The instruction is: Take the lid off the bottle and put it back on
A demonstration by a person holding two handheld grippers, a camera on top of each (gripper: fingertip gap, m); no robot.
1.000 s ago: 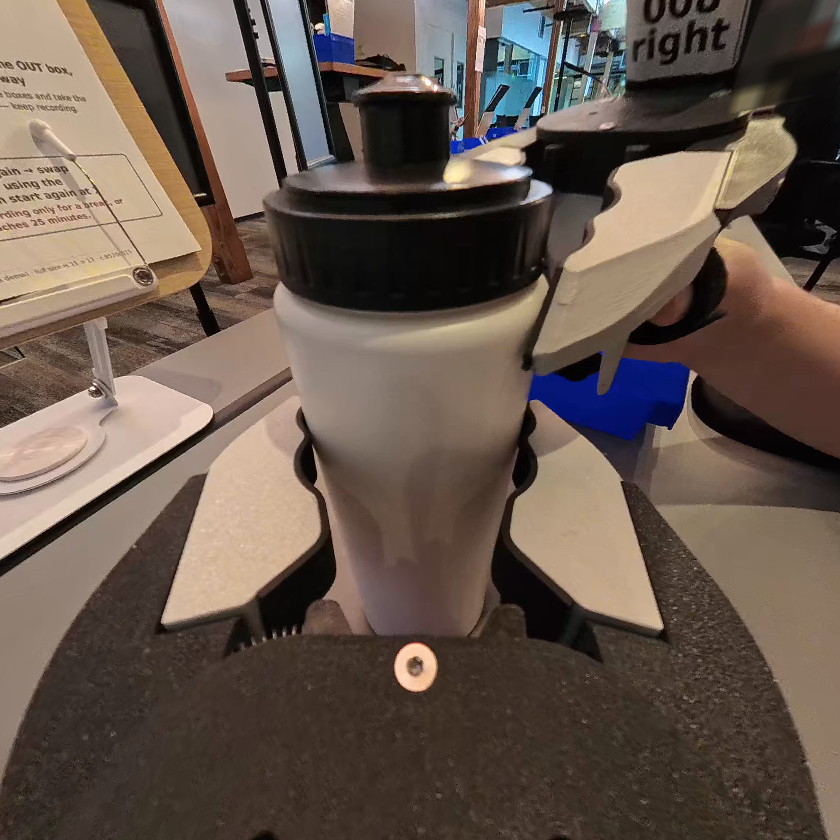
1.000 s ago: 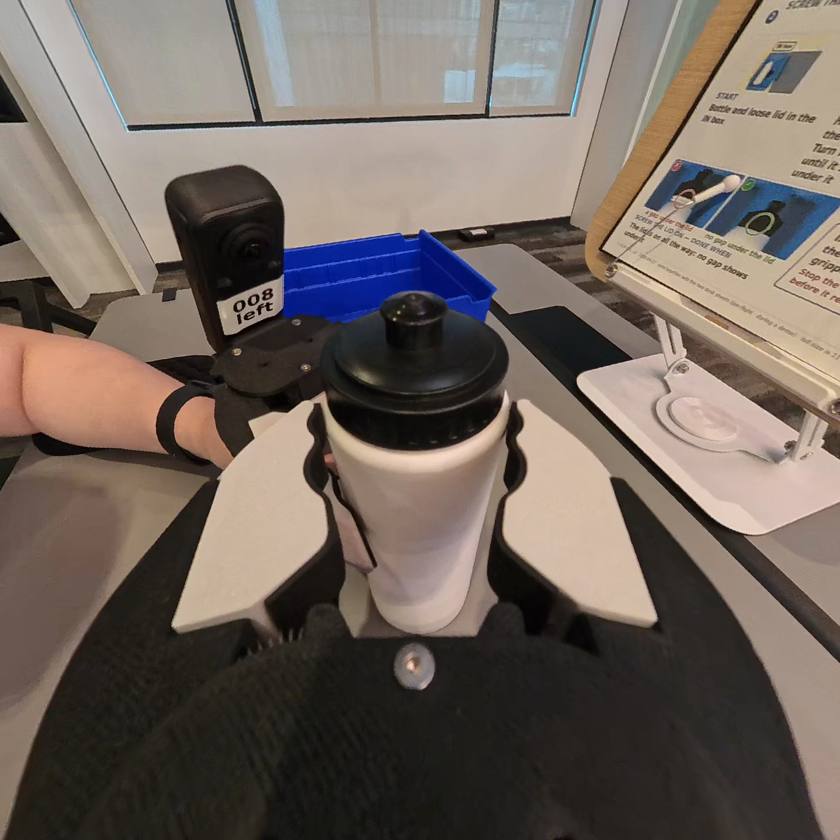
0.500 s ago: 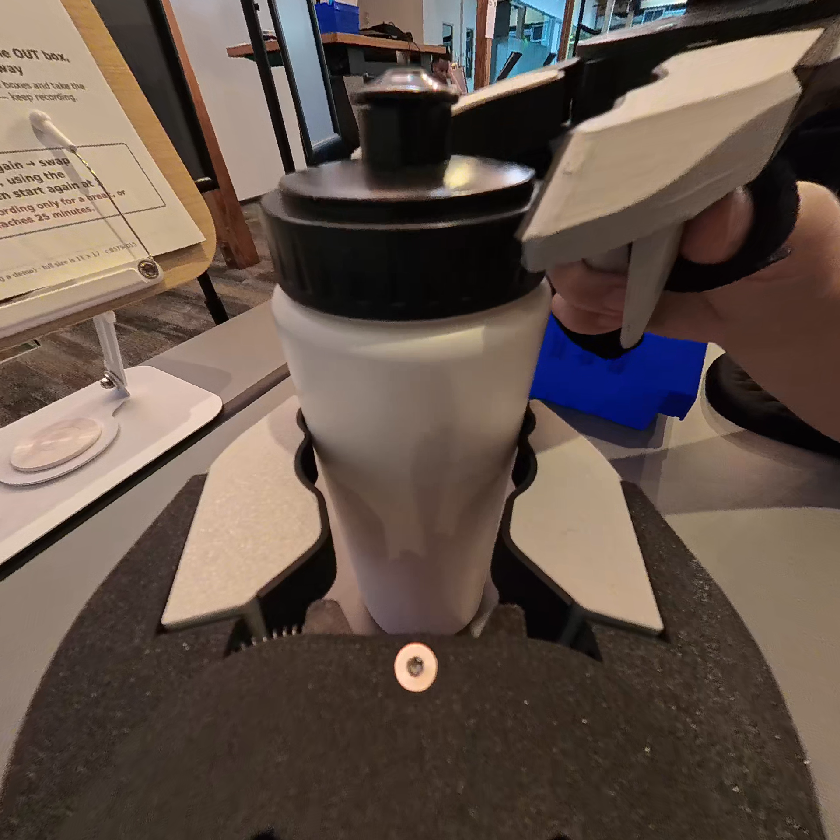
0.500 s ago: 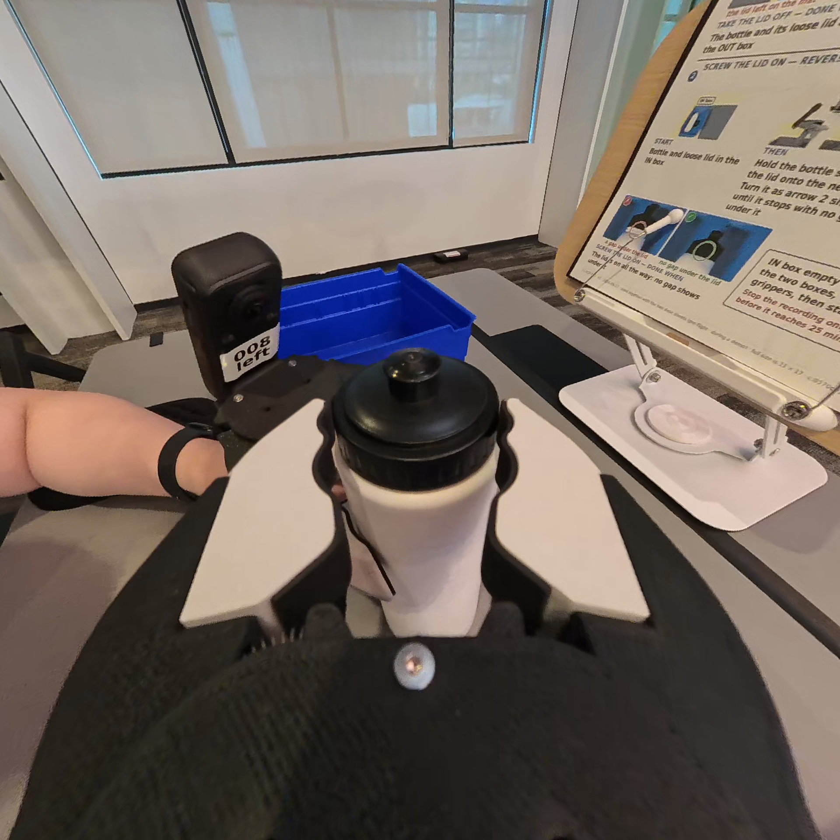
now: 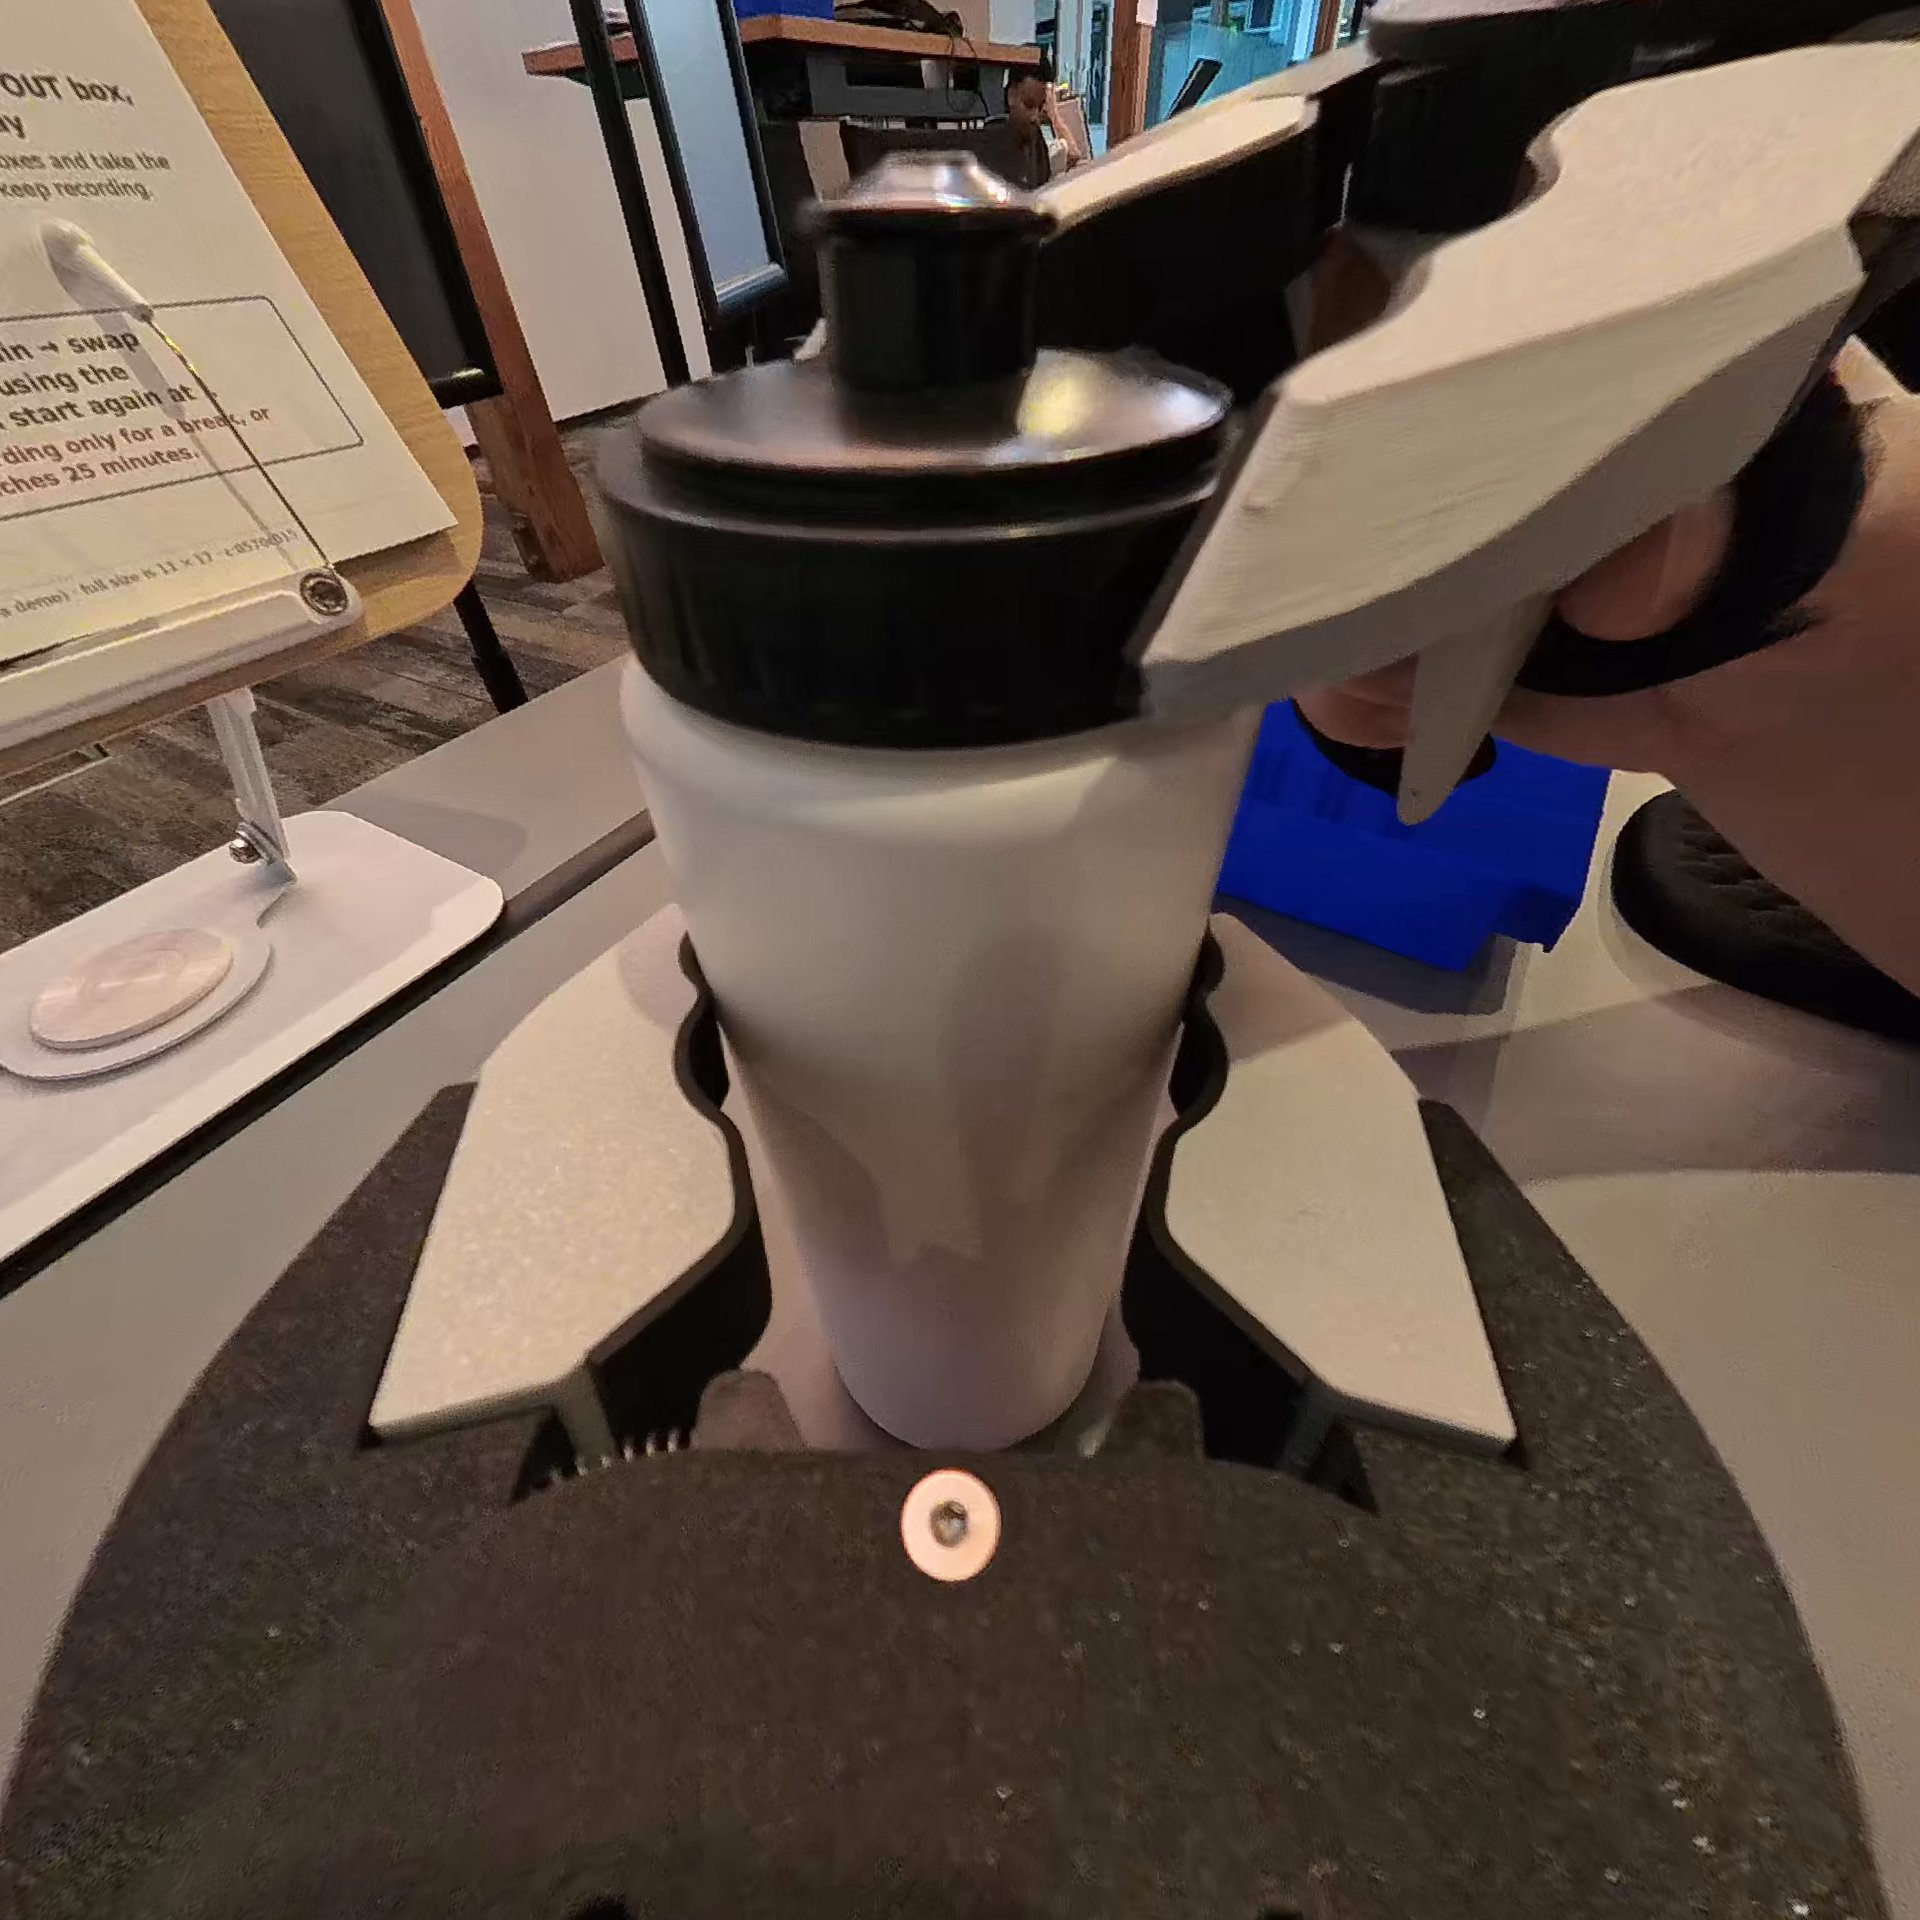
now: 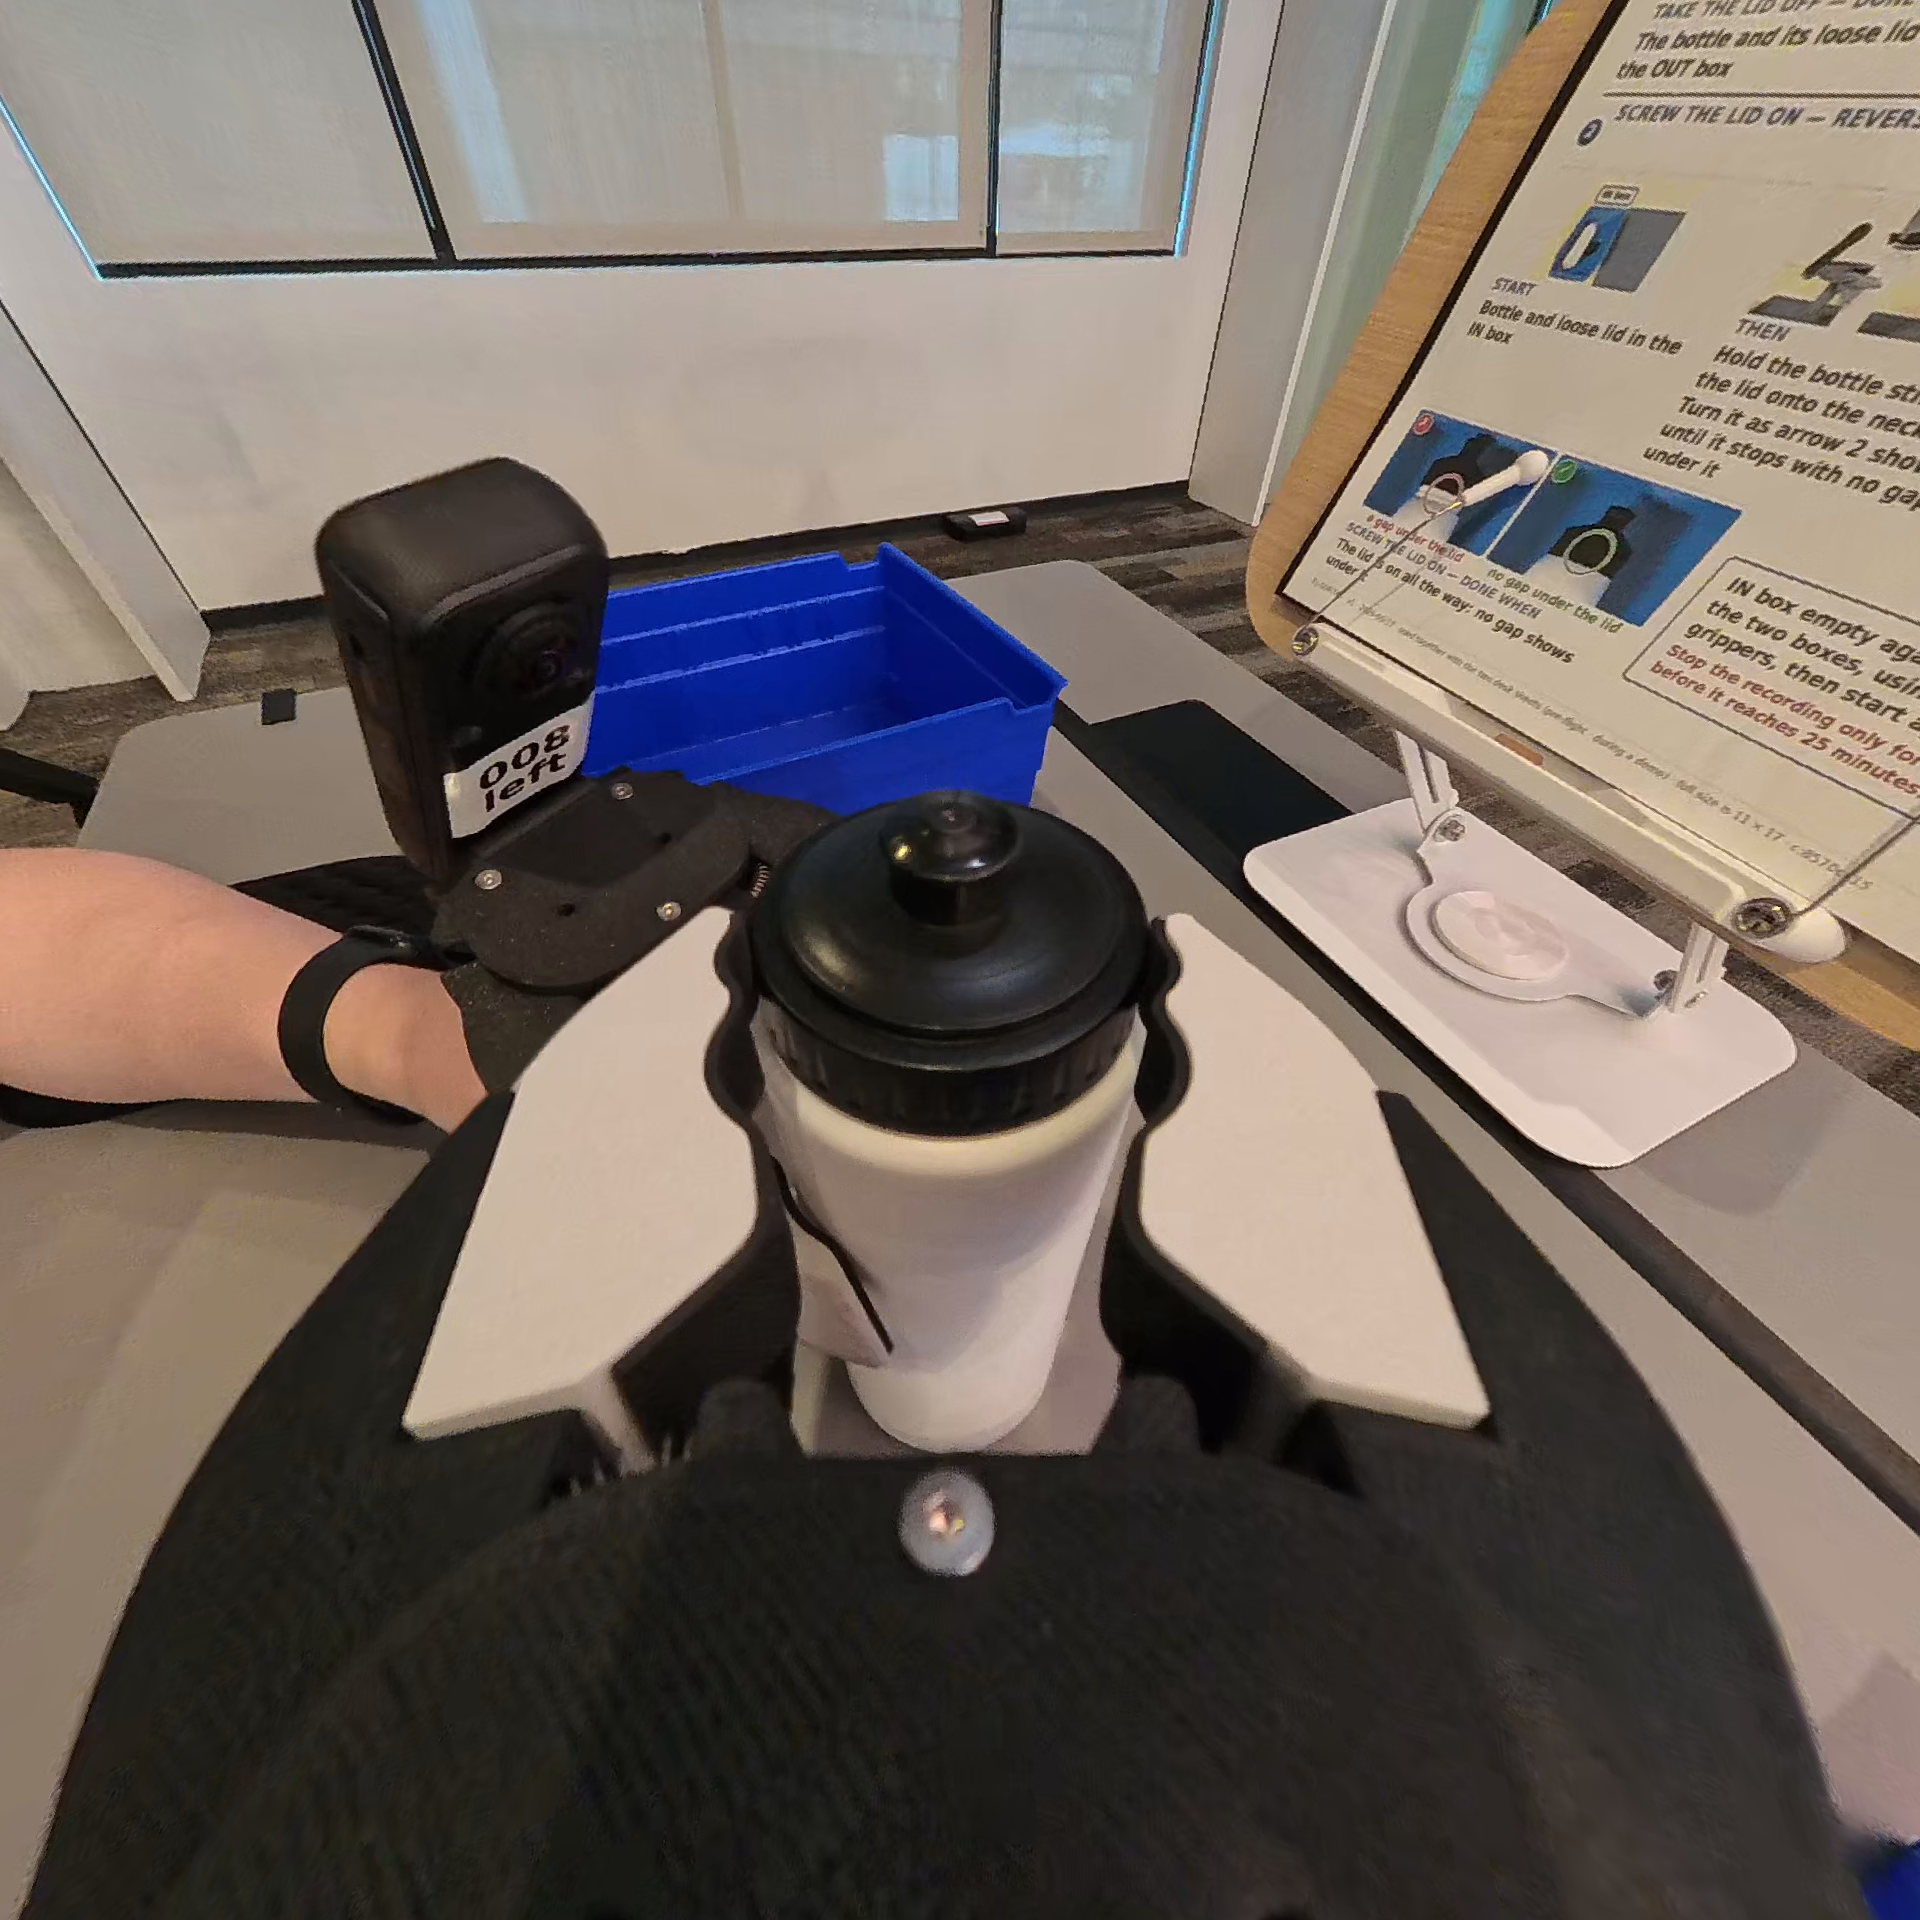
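A white bottle (image 5: 935, 1039) stands upright, its body clamped by the left gripper (image 5: 940, 1122). The right gripper (image 6: 945, 1039) closes around the black lid (image 6: 945, 966), still seated; a blue bin (image 6: 821, 675) sits at eleven o'clock. Unscrewing looks about to start, needing a steady twist

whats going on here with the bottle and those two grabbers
A person is working a white bottle with handheld tongs in each hand. The left tongs are shut on the bottle's body, holding it upright. The right tongs are at the black lid, one finger on each side of its ribbed rim. The lid sits on the bottle, so it is either about to be unscrewed or has just been put back. A blue bin sits behind on the grey table.
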